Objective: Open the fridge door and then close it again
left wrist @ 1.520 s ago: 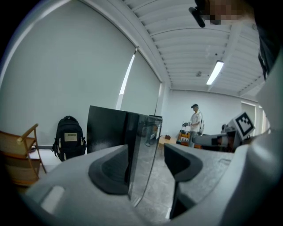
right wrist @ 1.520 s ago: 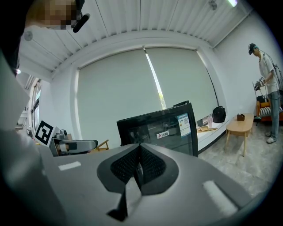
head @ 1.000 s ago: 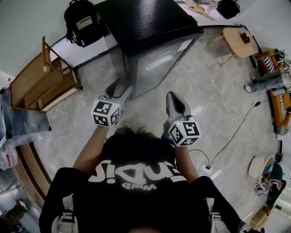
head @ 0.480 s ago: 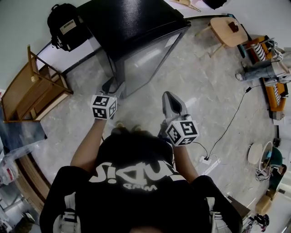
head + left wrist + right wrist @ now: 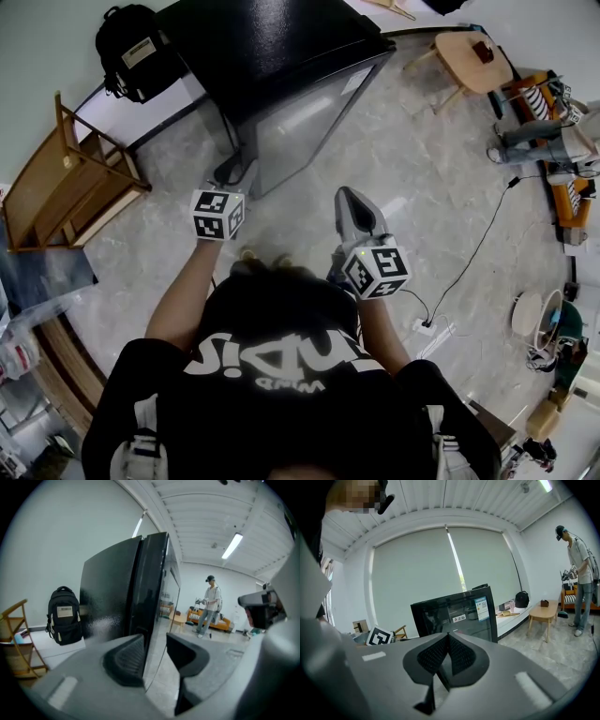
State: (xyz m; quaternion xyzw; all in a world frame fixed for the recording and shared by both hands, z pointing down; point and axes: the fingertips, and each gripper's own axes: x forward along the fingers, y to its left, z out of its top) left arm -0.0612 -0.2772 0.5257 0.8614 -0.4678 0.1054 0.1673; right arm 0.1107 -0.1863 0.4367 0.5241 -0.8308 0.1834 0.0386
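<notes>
A black fridge (image 5: 281,52) with a glass door (image 5: 314,122) stands ahead of me, door closed. My left gripper (image 5: 240,174) has reached the door's left edge. In the left gripper view that door edge (image 5: 152,588) runs between the two jaws of the left gripper (image 5: 154,656). The jaws are closing, and a gap still shows beside the right pad. My right gripper (image 5: 351,199) hangs in front of the fridge, apart from it. Its jaws are shut on nothing in the right gripper view (image 5: 449,656), with the fridge (image 5: 457,613) beyond them.
A black backpack (image 5: 136,52) leans at the wall left of the fridge. A wooden rack (image 5: 75,178) stands further left. A small wooden table (image 5: 473,61) is at the right, a cable and power strip (image 5: 427,328) lie on the floor. A person (image 5: 211,604) stands far off.
My left gripper has moved forward and down onto the fridge door's left edge, and its jaws have narrowed. The right gripper has stayed where it was.
</notes>
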